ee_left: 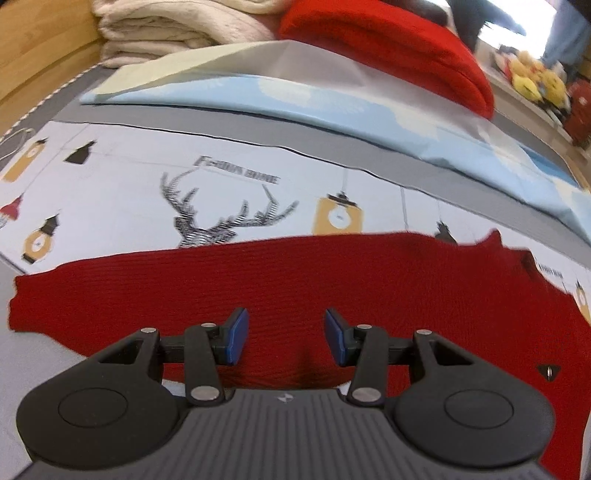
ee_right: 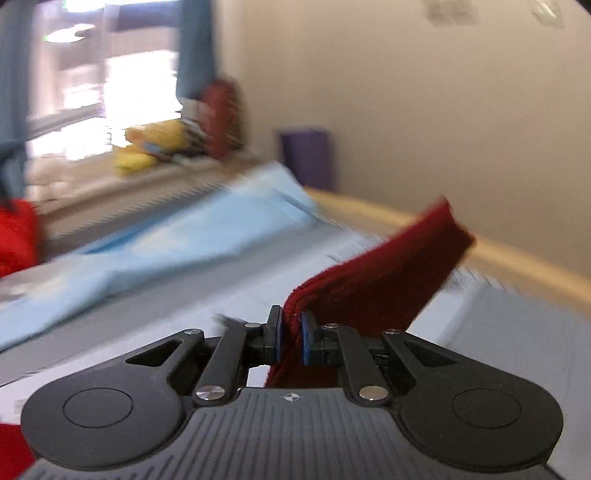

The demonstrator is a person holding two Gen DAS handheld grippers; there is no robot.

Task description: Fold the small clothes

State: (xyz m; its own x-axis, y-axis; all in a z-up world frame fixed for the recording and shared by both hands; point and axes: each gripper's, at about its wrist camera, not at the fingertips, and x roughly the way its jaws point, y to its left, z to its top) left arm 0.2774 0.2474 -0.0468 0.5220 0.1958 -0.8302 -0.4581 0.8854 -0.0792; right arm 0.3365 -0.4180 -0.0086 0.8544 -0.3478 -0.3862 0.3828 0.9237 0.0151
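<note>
A dark red knit garment (ee_left: pixel 295 280) lies spread flat on a bed sheet printed with a deer and lanterns (ee_left: pixel 207 199). My left gripper (ee_left: pixel 286 339) is open and empty, its blue pads (ee_left: pixel 238 338) just above the garment's near middle. My right gripper (ee_right: pixel 291 338) is shut on a part of the dark red garment (ee_right: pixel 376 273), which stands up and off to the right above the bed. The right wrist view is blurred by motion.
A folded light blue cloth (ee_left: pixel 332 110) lies across the bed beyond the garment, with a bright red item (ee_left: pixel 399 48) and cream blankets (ee_left: pixel 177 33) behind it. A wooden bed frame (ee_left: pixel 33 55) is at left. Yellow toys (ee_right: pixel 155 146) sit on a sill by the window.
</note>
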